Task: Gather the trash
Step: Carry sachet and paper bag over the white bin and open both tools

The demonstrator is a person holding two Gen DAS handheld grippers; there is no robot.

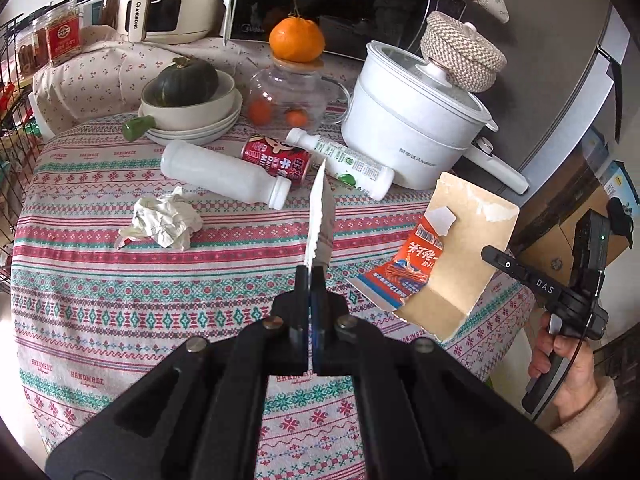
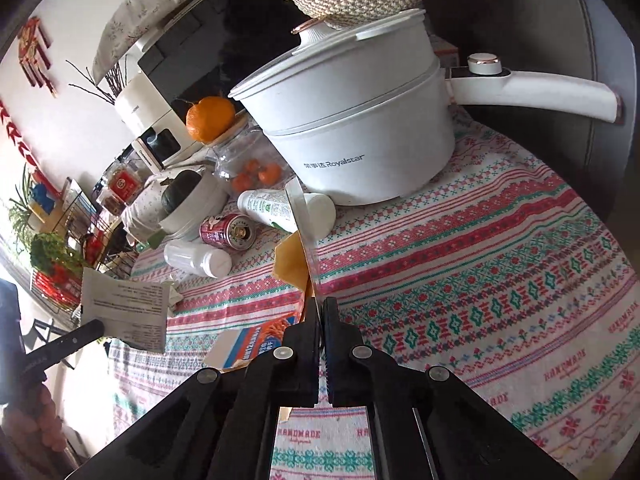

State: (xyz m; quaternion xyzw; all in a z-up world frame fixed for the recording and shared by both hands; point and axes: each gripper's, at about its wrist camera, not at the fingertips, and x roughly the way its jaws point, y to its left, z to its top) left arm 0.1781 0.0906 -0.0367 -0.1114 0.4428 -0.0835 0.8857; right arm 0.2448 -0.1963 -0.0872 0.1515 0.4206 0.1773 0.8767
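My left gripper (image 1: pixel 311 270) is shut on a thin white wrapper (image 1: pixel 319 210), held edge-on above the tablecloth; it shows as a printed white sheet in the right wrist view (image 2: pixel 126 312). My right gripper (image 2: pixel 322 304) is shut on a torn brown and orange cardboard package (image 1: pixel 448 252), seen edge-on in its own view (image 2: pixel 298 224). On the table lie a crumpled paper wad (image 1: pixel 164 220), a plain white bottle (image 1: pixel 224 176), a red can (image 1: pixel 276 158) and a labelled white bottle (image 1: pixel 344 162).
A white electric pot (image 1: pixel 416 128) with a woven lid stands at the back right. A bowl with a green squash (image 1: pixel 188 96), a glass jar topped by an orange (image 1: pixel 296 76), an air fryer (image 1: pixel 168 0) and a microwave line the back. A wire rack (image 1: pixel 12 120) stands left.
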